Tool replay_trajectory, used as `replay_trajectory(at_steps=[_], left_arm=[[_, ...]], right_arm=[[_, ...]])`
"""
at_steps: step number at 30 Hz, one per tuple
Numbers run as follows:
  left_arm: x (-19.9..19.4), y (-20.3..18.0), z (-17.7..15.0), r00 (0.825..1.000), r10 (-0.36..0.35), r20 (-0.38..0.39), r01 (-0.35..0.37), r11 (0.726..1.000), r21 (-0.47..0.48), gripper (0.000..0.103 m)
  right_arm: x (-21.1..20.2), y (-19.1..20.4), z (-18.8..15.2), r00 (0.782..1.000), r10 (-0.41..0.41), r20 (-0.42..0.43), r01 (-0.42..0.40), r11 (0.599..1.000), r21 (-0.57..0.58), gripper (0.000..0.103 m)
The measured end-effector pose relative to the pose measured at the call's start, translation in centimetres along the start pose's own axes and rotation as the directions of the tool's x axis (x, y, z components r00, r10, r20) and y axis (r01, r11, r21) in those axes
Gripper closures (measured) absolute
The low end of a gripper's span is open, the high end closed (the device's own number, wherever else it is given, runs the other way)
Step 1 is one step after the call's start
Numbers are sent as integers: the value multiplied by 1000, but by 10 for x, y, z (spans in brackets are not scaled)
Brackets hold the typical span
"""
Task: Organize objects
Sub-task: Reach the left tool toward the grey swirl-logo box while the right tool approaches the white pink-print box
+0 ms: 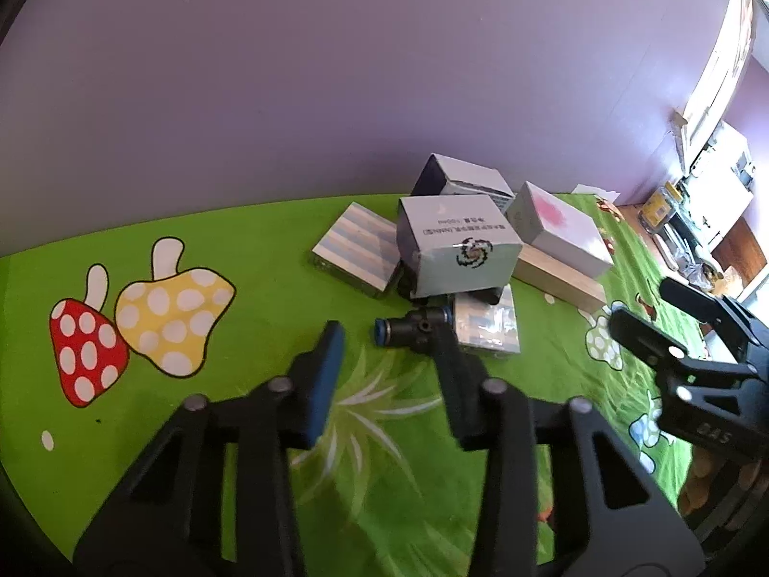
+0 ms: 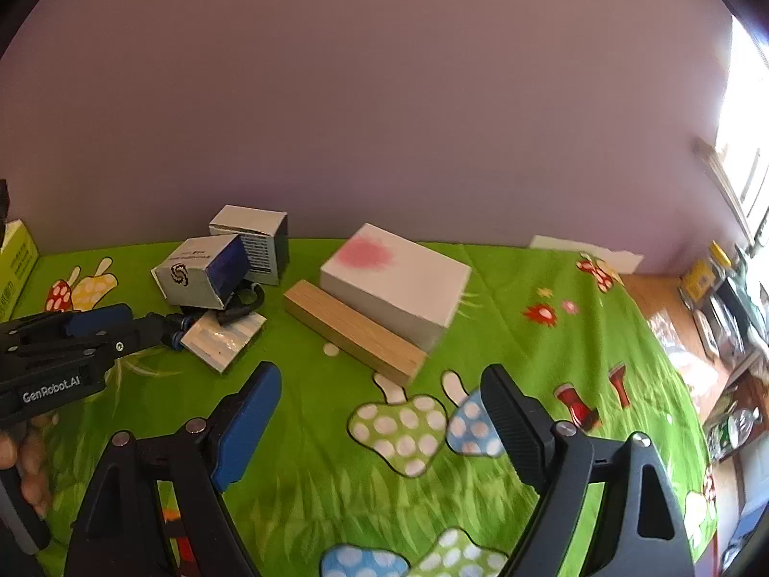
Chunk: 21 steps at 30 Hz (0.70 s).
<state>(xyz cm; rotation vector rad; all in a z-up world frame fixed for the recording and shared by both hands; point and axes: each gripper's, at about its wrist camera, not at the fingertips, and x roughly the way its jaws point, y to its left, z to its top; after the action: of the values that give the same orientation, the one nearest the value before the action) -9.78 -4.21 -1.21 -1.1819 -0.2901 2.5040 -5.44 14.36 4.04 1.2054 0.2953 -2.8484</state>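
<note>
The left gripper (image 1: 379, 351) stands released, jaws apart, with a black fitting (image 1: 415, 329) with blue ends lying on the green mushroom-print worktop (image 1: 269, 250) at its right fingertip. Just behind the fitting sits a white swirl-logo box (image 1: 461, 245); a striped packet (image 1: 485, 327) touches the fitting's right end. Further right of the fitting, the right gripper (image 2: 379, 375) hangs released and empty near a wooden block (image 2: 353, 329).

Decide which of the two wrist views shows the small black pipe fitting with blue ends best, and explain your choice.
The left wrist view. There the black fitting lies near the picture's middle, just ahead of the jaws, its blue ends and body clear. In the right wrist view the fitting sits far left, small and partly hidden behind the left gripper.
</note>
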Motion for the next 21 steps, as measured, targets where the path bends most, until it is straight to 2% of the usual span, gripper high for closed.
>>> replay_trajectory(at_steps=[11,20,21], left_arm=[[-14,7,-7,999,-3,38,4,1000,-25,78],[-33,30,-10,992,7,123,11,989,-145,78],[-35,33,-10,991,9,132,12,987,-158,71]], right_arm=[[31,14,15,999,36,-27,-37,999,-24,17],[40,6,13,998,52,-25,-52,999,9,17],[41,5,13,998,55,-24,-54,998,13,17]])
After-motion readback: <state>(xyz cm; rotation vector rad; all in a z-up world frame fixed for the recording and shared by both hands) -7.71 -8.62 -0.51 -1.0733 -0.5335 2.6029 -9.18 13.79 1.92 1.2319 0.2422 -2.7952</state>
